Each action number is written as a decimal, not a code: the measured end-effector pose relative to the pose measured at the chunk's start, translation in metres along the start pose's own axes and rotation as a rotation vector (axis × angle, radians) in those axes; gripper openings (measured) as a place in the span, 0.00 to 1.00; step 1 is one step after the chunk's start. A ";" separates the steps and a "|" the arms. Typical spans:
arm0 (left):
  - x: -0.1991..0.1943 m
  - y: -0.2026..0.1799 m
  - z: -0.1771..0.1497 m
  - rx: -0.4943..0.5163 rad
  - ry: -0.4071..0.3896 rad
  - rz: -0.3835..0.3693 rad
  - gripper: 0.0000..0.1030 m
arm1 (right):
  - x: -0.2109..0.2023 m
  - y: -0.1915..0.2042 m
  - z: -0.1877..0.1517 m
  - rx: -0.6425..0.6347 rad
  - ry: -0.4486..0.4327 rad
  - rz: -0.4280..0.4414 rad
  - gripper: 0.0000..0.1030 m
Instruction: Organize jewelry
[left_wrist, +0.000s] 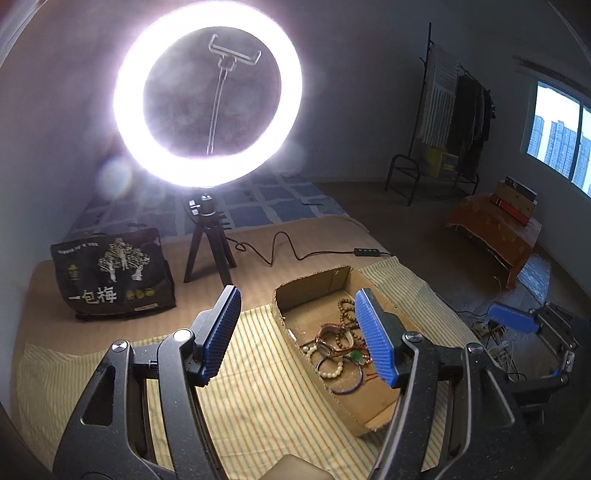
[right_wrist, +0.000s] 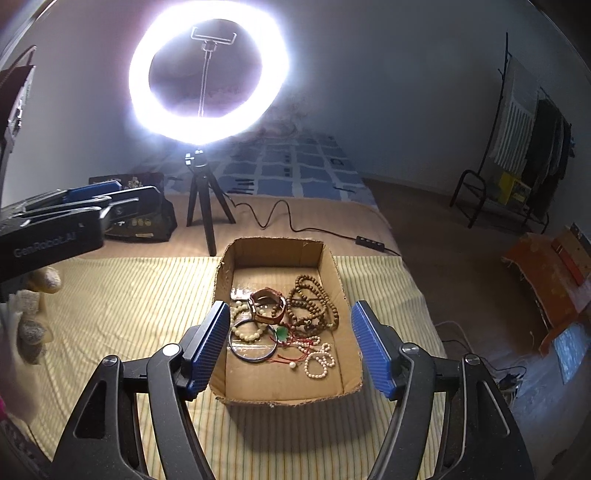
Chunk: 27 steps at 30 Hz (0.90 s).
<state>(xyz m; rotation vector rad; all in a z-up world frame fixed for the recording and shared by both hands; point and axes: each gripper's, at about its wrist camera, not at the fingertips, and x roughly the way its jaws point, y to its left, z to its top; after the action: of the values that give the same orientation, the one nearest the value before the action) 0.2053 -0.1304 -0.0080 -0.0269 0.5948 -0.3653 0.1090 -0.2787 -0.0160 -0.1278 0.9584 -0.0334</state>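
Observation:
An open cardboard box lies on a yellow striped cloth and holds a heap of jewelry. In it are a long strand of brown wooden beads, a brown leather strap, a cream bead bracelet, a dark bangle, a green pendant on red cord and a white bead bracelet. My right gripper hangs above the box's near half, open and empty. My left gripper hovers over the box's left wall, also open and empty.
A lit ring light on a small tripod stands behind the box, its cable and switch trailing right. A black snack bag stands at the back left. The bed's edge drops to the floor on the right, near a low orange-covered table.

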 end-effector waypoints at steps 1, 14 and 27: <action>-0.007 0.001 -0.002 -0.001 -0.004 -0.003 0.65 | -0.004 0.001 -0.001 -0.004 -0.010 -0.008 0.68; -0.065 0.011 -0.036 0.038 0.002 0.009 0.78 | -0.046 0.000 -0.008 0.046 -0.106 -0.039 0.70; -0.100 0.002 -0.052 0.083 -0.048 0.032 0.99 | -0.056 0.003 -0.017 0.086 -0.120 -0.054 0.76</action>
<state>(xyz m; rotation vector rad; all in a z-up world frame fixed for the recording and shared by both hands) 0.1006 -0.0896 0.0026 0.0533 0.5318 -0.3568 0.0631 -0.2728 0.0198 -0.0752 0.8323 -0.1157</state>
